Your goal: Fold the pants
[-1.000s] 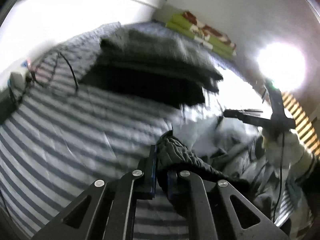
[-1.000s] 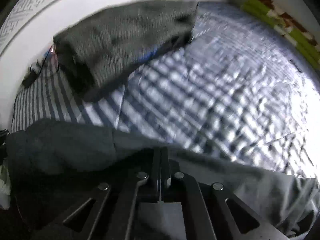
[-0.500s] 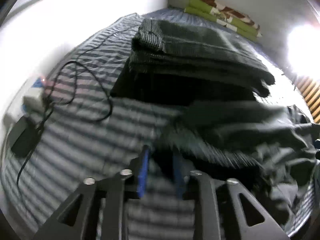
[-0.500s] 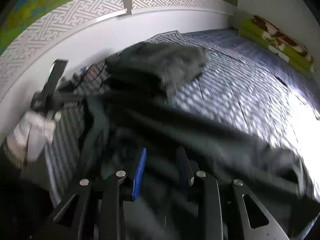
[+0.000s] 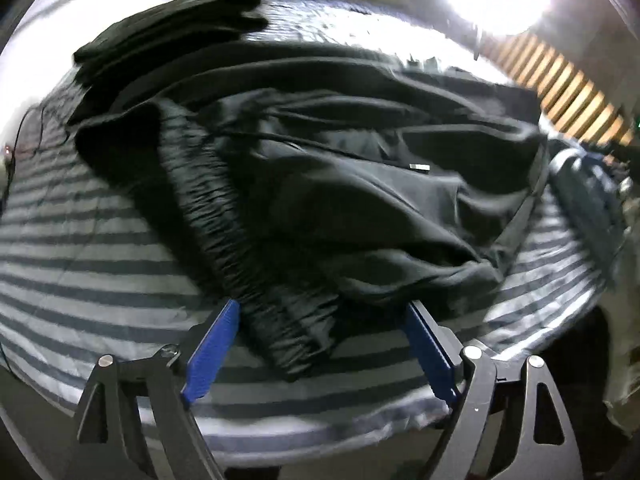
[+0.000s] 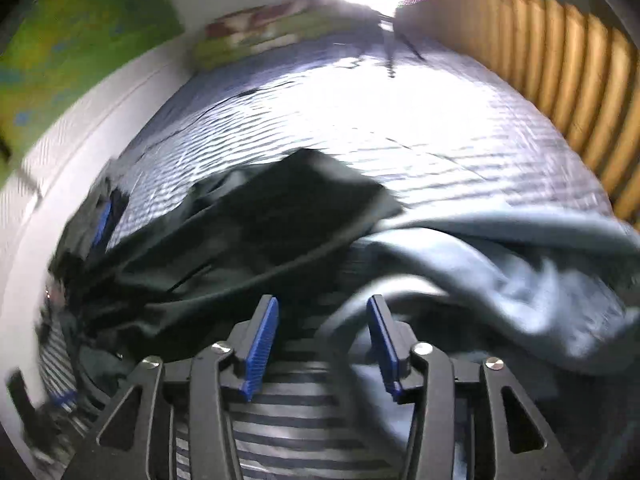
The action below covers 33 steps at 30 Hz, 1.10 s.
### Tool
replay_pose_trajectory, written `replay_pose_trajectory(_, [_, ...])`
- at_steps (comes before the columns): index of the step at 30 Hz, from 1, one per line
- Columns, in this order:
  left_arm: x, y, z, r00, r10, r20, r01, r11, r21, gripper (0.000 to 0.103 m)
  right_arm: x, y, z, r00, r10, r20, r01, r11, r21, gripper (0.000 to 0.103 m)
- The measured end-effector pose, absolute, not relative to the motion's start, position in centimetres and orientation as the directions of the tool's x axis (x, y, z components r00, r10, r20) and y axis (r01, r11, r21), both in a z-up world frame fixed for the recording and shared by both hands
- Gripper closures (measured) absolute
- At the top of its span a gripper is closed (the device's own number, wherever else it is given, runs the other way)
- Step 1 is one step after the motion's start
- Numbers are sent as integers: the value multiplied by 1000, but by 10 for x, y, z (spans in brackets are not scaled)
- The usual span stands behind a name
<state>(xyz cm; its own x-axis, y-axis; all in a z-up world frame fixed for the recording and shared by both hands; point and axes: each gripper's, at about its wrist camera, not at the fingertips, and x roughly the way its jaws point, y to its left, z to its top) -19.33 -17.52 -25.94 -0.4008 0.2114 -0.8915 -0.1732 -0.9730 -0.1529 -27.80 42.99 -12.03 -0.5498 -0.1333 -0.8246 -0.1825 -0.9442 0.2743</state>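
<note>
Black pants [image 5: 340, 184] lie crumpled across the striped bed [image 5: 80, 248], their gathered waistband [image 5: 224, 232] running toward me. My left gripper [image 5: 320, 312] is open wide just short of the waistband's near end, and nothing is between its blue pads [image 5: 208, 354]. In the right wrist view the same black pants [image 6: 248, 236] spread over the left middle of the bed. My right gripper [image 6: 322, 308] is open beside their near edge, empty, with striped sheet showing between the fingers.
A stack of folded dark garments [image 5: 160, 36] sits at the far left by the white wall. A grey-blue garment [image 6: 500, 268] is heaped on the right. A wooden slatted rail [image 6: 560, 92] borders the bed's right side. Strong light glares from the far end.
Both grippers were shut on the pants a second ago; they have let go and stand open. The pants have dropped onto the bed, and both cameras have swung round.
</note>
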Motion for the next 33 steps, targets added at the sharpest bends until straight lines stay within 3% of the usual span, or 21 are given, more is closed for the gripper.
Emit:
replay_pose_trajectory(1, [-194, -168, -264, -389, 201, -899, -175, -974, -142, 21, -277, 437, -123, -545, -142, -826, -194, -938, 289, 59])
replay_pose_trajectory(2, [-197, -165, -267, -382, 184, -906, -175, -977, -124, 47, -277, 442, -126, -542, -153, -826, -199, -932, 303, 59])
replay_pose_trajectory(3, [-200, -163, -269, -389, 141, -911, -173, -982, -78, 63, -277, 445, -128, -540, -156, -827, -202, -930, 308, 59])
replay_pose_trajectory(7, [-205, -183, -244, -421, 131, -898, -114, -989, -91, 84, -283, 455, -128, -548, -91, -831, -233, -938, 257, 59])
replay_pose_trajectory(12, [-198, -243, -191, -509, 24, -860, 0, -1000, -27, 86, -290, 454, -116, -565, -144, -812, -183, -938, 294, 59])
replay_pose_trajectory(19, [-191, -372, -148, -523, -219, -824, 300, -952, 63, 86, -309, 427, -123, -534, -207, -820, -98, -948, 303, 54])
replay_pose_trajectory(26, [-172, -409, -165, -477, -241, -846, 318, -944, 90, 86, -326, 397, -162, -462, -312, -830, -75, -919, 387, 53])
replay_pose_trajectory(29, [-175, -408, -169, -480, -222, -849, 333, -941, 58, 86, -343, 370, -181, -408, -256, -876, -58, -951, 305, 49])
replay_pose_trajectory(33, [-183, -397, -179, -489, -212, -846, 330, -943, 45, 86, -364, 350, -200, -370, -219, -903, -81, -961, 266, 51])
